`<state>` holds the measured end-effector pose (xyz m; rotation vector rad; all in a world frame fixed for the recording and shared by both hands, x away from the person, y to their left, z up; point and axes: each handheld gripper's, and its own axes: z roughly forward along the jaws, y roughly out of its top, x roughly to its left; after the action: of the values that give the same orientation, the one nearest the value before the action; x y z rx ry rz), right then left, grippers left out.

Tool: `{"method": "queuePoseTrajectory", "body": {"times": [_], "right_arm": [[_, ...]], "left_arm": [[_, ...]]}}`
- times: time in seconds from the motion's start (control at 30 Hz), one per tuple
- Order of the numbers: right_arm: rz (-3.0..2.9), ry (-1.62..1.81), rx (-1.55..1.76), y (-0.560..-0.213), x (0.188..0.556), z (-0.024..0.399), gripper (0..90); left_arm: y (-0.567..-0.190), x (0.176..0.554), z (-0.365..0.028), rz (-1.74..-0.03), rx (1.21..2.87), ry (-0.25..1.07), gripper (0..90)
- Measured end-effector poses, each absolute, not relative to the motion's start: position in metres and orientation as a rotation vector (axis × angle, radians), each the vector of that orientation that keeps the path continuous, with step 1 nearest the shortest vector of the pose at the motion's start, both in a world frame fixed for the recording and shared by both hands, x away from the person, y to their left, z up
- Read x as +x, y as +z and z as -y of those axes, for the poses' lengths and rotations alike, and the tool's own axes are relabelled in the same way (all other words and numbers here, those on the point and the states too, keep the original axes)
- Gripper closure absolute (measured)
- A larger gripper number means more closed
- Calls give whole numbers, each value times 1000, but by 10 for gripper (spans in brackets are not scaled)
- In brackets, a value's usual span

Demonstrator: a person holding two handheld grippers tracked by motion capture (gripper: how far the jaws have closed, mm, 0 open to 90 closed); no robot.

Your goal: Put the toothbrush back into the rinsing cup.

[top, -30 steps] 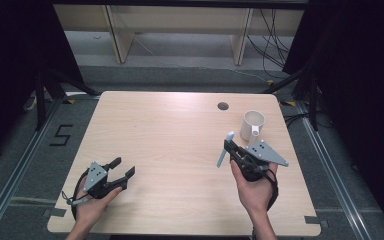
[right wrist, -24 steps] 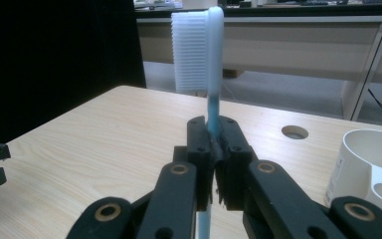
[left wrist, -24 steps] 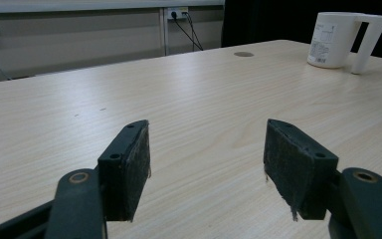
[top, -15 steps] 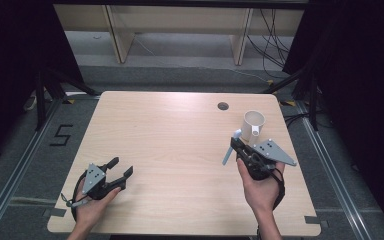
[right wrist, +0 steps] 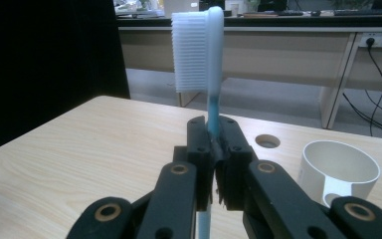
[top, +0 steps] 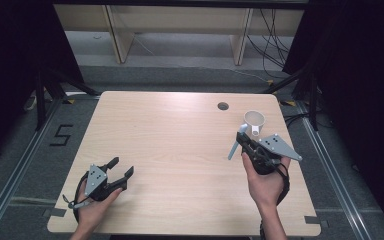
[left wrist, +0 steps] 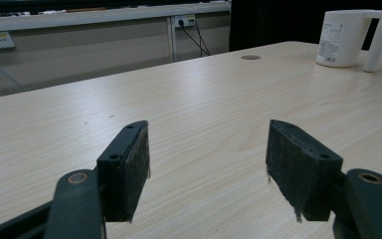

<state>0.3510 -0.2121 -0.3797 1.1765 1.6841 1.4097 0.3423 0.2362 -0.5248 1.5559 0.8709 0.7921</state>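
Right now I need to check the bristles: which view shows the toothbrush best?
The right gripper view: the toothbrush stands upright and close, its white bristle head sharp above the right tongs, which are clamped on its blue neck. The high view shows it small, as a pale stick beside the white cup.

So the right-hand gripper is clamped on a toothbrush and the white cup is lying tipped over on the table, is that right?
Not quite: the white cup stands upright, mouth up, as the right gripper view shows. The rest holds: the right gripper is clamped on the toothbrush.
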Motion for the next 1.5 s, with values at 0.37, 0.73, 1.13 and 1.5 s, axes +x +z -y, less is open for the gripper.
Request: {"method": "queuePoseTrajectory", "body": {"times": [0.37, 0.73, 1.13, 1.5], "right_arm": [[-1678, 1374, 1202, -377, 361, 219, 862], [-1652, 1338, 1204, -377, 370, 227, 862], [-1634, 1322, 1209, -377, 378, 235, 862], [-1608, 1329, 1230, -375, 380, 238, 862]], "left_arm": [[-524, 341, -239, -903, 1556, 779, 328], [-524, 341, -239, -901, 1557, 778, 328], [-524, 342, -239, -910, 1554, 771, 328], [-524, 343, -239, -916, 1557, 772, 327]]}}
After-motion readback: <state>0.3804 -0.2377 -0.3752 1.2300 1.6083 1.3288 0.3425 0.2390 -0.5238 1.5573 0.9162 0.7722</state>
